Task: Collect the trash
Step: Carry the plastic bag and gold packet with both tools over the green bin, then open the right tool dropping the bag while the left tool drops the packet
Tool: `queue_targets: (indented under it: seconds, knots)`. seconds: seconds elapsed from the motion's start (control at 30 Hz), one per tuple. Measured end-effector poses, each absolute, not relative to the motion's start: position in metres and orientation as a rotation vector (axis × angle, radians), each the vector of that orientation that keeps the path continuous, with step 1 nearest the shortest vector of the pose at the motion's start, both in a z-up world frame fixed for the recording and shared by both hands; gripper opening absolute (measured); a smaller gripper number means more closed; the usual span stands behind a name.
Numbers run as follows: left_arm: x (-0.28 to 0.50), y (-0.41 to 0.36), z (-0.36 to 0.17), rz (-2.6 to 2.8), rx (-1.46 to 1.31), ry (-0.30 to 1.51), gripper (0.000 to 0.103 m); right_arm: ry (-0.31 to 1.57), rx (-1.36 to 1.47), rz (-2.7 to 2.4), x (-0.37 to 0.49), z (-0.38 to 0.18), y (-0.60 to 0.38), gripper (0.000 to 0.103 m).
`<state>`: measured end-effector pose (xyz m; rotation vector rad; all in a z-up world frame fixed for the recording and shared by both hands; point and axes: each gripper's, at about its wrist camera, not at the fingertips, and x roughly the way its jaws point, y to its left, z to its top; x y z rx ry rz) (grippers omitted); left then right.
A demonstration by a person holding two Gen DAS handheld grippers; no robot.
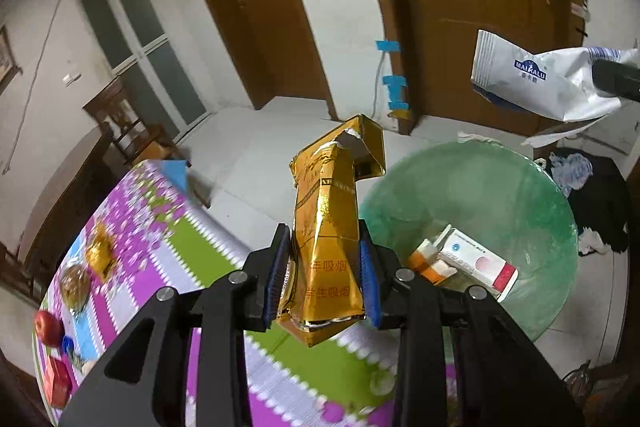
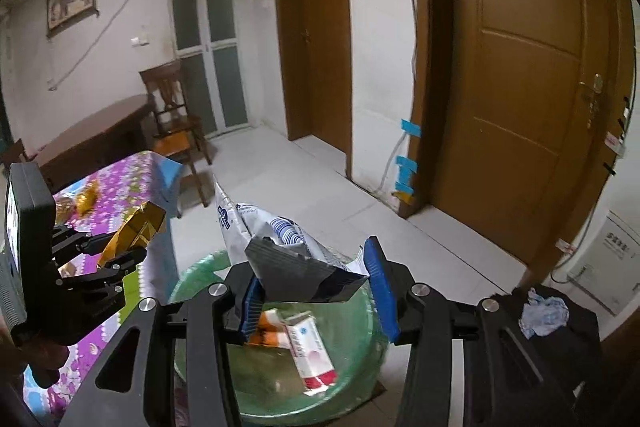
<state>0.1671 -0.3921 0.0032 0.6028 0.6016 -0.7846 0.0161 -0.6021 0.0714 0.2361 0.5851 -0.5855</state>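
Observation:
My left gripper (image 1: 325,277) is shut on a crumpled gold cigarette pack (image 1: 326,227), held upright over the table's edge, just left of a green plastic basin (image 1: 500,187). The same gold pack (image 2: 134,227) and left gripper (image 2: 120,259) show at the left of the right wrist view. My right gripper (image 2: 316,295) is shut on a white and blue snack bag (image 2: 288,247), held above the green basin (image 2: 200,271). That bag (image 1: 532,79) hangs at the upper right of the left wrist view. Inside the basin lie a white and red medicine box (image 1: 476,261) and an orange box (image 1: 428,263).
A table with a purple, green and white flowered cloth (image 1: 160,235) holds a gold wrapper (image 1: 100,253), a round jar (image 1: 74,285), a red apple (image 1: 46,327) and a red box (image 1: 58,383). Dark clothes (image 1: 596,199) lie right of the basin. Wooden doors (image 2: 520,87) and a chair (image 2: 172,111) stand behind.

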Motion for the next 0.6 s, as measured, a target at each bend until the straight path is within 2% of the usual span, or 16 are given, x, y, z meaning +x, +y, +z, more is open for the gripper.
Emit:
queue_targets:
  seconds: [0.6]
  knots:
    - [0.159, -0.437, -0.022, -0.878, 0.695, 0.626, 0.032, 0.668, 0.225, -0.71, 0.0, 0.056, -0.605, 0.048]
